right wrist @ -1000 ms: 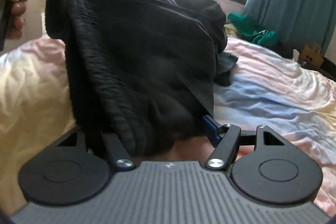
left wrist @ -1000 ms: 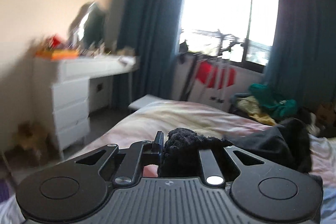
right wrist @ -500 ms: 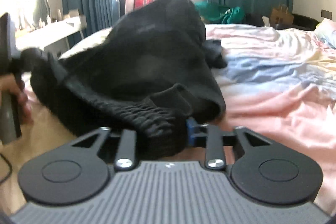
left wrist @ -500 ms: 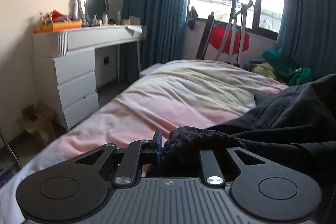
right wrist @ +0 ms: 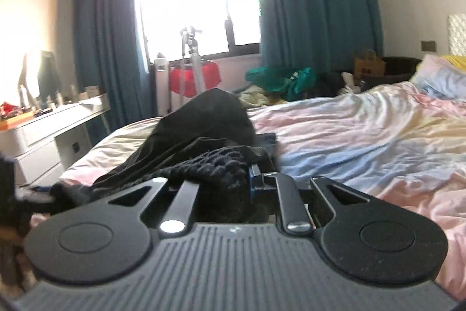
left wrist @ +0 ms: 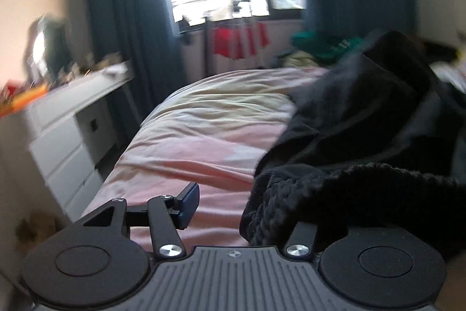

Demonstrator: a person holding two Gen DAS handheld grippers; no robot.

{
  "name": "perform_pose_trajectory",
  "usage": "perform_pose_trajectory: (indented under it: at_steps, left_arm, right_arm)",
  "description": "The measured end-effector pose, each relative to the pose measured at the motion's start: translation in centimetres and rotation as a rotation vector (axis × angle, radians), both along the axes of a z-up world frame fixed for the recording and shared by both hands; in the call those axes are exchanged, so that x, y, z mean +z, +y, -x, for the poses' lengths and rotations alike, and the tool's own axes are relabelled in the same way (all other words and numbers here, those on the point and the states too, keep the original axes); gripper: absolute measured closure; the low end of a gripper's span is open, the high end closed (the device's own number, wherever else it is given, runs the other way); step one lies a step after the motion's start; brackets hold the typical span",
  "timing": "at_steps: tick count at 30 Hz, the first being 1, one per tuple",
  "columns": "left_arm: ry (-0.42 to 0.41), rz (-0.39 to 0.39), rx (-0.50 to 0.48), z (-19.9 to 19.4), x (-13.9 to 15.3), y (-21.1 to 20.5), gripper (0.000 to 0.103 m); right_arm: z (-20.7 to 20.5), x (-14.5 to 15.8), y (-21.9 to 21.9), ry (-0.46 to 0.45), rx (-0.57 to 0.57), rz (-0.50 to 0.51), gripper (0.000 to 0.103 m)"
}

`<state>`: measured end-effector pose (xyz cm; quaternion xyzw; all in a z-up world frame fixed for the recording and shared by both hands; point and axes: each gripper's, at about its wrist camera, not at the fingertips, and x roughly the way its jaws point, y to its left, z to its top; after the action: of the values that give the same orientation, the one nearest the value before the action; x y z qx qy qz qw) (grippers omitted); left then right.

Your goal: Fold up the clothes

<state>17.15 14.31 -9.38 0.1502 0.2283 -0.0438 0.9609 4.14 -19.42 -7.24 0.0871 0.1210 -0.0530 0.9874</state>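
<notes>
Soft, limp black garment [right wrist: 204, 133] sags on the bed [right wrist: 364, 136]; right gripper [right wrist: 233, 182] pinches its ribbed waistband, the firmest hold, while left gripper [left wrist: 230, 203] gapes, fabric draped over one finger.

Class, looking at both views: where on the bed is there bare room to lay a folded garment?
Bare sheet lies between the black garment and the pillow; more lies toward the dresser. The far edge is crowded with clothes.
</notes>
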Motion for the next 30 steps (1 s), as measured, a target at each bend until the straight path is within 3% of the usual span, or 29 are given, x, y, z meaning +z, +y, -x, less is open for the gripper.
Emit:
perform_pose_trajectory:
  at_steps: [3,4,5,8,12,16,19,25,28,30]
  left_arm:
    - [-0.017,-0.164,-0.037,1.3,-1.3,-2.6,0.047]
    - [-0.025,-0.221,-0.046,1.7,-1.8,-3.5,0.052]
    - [-0.022,-0.219,-0.031,1.7,-1.9,-3.8,0.059]
    - [-0.004,-0.179,0.029,1.5,-1.7,-4.7,0.08]
    - [-0.019,0.023,0.168,0.5,0.9,-4.0,0.09]
    - [-0.073,0.16,0.239,-1.0,4.8,-2.6,0.093]
    - [-0.119,0.235,0.26,-2.4,9.1,-0.8,0.093]
    - [-0.247,0.255,0.288,-8.5,19.1,4.9,0.093]
    - [-0.271,0.248,0.352,-12.9,21.8,8.6,0.093]
    - [-0.262,0.243,0.422,-16.3,22.0,11.8,0.093]
  right_arm:
    - [-1.0,-0.7,-0.3,0.045,-0.027,0.017,0.088]
    - [-1.2,-1.1,-0.3,0.062,-0.032,0.033,0.088]
    - [-1.5,-1.5,-0.2,0.081,-0.03,0.048,0.088]
    - [-1.9,-2.3,-0.2,0.139,-0.031,0.054,0.088]
    - [-1.5,-3.6,-0.2,0.215,-0.006,-0.009,0.087]
    - [0.1,-4.6,1.0,0.259,0.107,-0.046,0.087]
    - [0.6,-3.7,2.1,0.231,0.216,-0.121,0.087]
    - [-4.0,0.1,10.1,0.146,0.421,-0.224,0.087]
    - [-7.0,1.9,15.0,0.104,0.517,-0.276,0.087]
    - [-9.5,2.2,18.4,0.085,0.577,-0.309,0.087]
